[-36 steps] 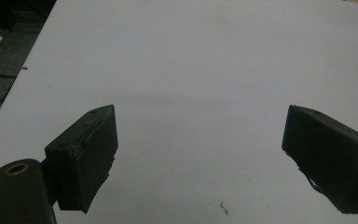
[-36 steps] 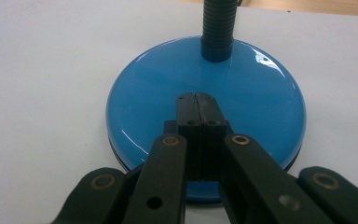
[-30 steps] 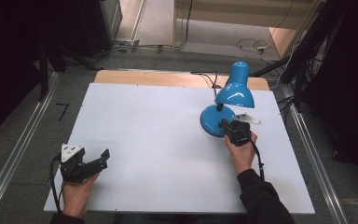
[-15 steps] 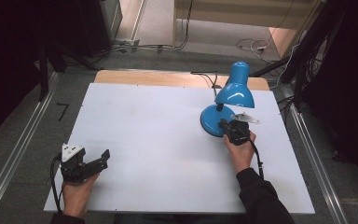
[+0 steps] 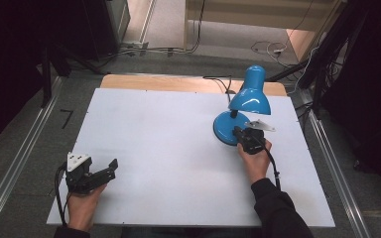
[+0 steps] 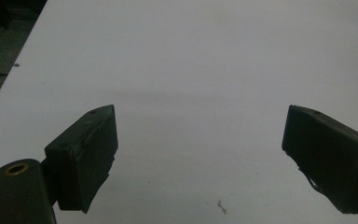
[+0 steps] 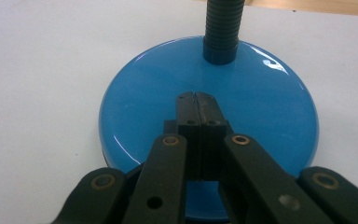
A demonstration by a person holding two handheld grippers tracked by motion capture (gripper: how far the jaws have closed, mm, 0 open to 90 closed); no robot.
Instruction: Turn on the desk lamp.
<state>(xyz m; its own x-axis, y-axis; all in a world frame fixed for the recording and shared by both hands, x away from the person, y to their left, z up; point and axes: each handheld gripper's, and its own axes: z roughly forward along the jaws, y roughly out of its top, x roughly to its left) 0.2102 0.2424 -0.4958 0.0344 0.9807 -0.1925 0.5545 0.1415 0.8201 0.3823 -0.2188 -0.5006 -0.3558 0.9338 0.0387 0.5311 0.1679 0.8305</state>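
The high view looks forward and down from above the person's side onto the whole white table, far enough to take in floor beyond its edges. The left gripper view rides on the left gripper, low and close to the tabletop, facing across bare white surface that stretches ahead of and between its widely parted jaws. The right gripper view rides on the right gripper, very near, facing the blue desk lamp's round base lying under and ahead of the closed jaws, with the ribbed neck beyond them. All three views share the white tabletop; the high and right gripper views share the lamp base.
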